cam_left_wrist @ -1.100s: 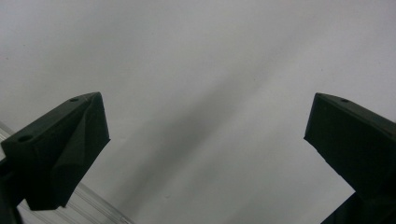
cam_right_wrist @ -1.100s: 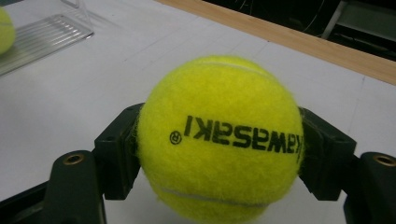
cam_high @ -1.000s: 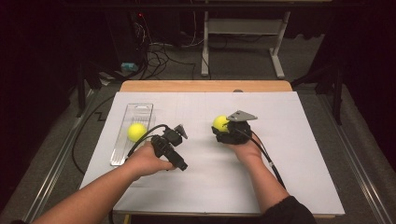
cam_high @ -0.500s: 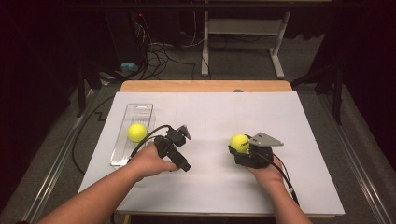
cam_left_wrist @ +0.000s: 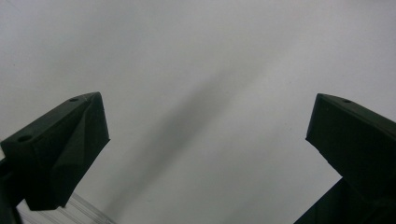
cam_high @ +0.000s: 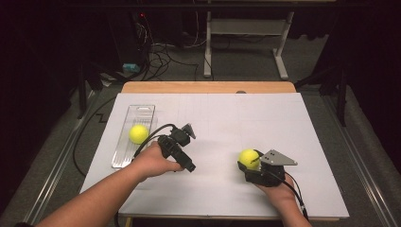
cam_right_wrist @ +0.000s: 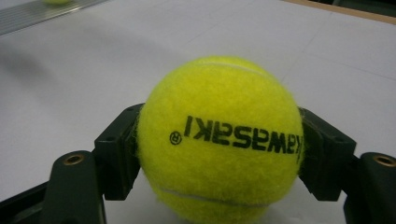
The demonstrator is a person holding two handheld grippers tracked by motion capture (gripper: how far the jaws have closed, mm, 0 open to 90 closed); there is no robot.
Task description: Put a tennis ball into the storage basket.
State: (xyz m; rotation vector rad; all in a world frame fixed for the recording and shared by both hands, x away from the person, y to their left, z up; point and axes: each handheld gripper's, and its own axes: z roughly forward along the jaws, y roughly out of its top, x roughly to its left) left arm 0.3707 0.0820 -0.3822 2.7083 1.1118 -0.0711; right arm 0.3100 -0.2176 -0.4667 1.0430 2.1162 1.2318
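The right gripper (cam_high: pixel 251 163) has its jaws clamped on a fuzzy yellow tennis ball (cam_right_wrist: pixel 219 140), low over the white-covered counter (cam_high: pixel 227 118). A second yellow ball (cam_high: pixel 138 134) already lies in the clear plastic tray (cam_high: pixel 142 111). The left gripper (cam_high: pixel 182 151), jaws wide and empty, hovers beside it. Probably one ball remains to be placed.
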